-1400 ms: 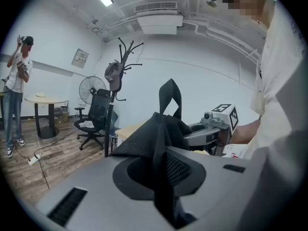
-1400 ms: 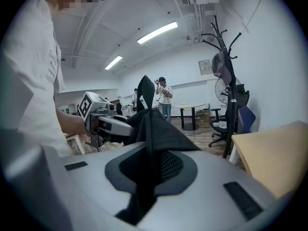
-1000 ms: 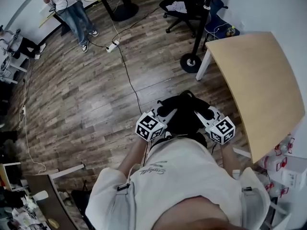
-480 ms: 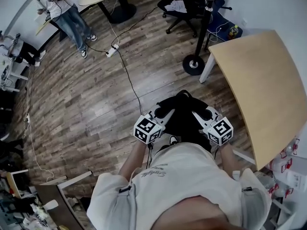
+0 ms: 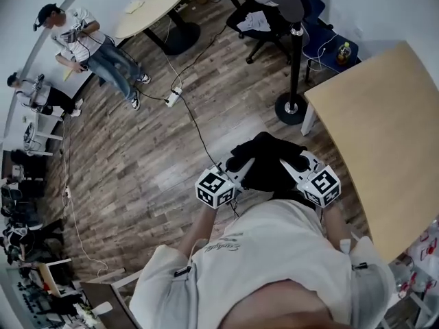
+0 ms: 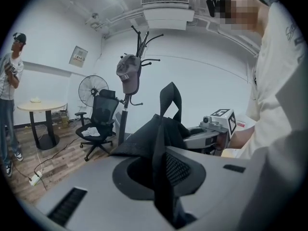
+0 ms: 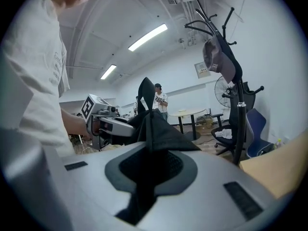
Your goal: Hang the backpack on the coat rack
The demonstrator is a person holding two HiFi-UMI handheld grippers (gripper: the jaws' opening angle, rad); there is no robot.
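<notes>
- Backpack (image 5: pixel 267 166), black, held clear of the wood floor (image 5: pixel 158 149) at centre of the head view, slung between both grippers in front of the person's torso.
- Left gripper (image 5: pixel 237 165): jaws clamped on black fabric at the bag's left edge; mesh pinched in the slot in its own view.
- Right gripper (image 5: pixel 291 167): likewise closed on the bag's fabric at the right edge.
- Long axis of the bag runs left-right in the head view, gripper to gripper. Top loop (image 6: pixel 171 97) stands upright between them.
- Coat rack (image 5: pixel 296 67) directly beyond the bag, toward the top of the head view and slightly right; round base near the bag but apart from it.
- Right gripper looks nearer the pole than the left.
- Hooks sit at upper frame in both gripper views, well above the loop; probably needs a lift plus a short forward reach.
- Grey cap (image 6: pixel 129 73) already hanging on one hook; free prongs above and beside it.
- Tan table (image 5: pixel 384 129) just right of the rack base, office chair (image 5: pixel 264 19) behind the pole: likely tight on the right side.
- Bystander (image 5: pixel 89 40) at upper left, well apart.
</notes>
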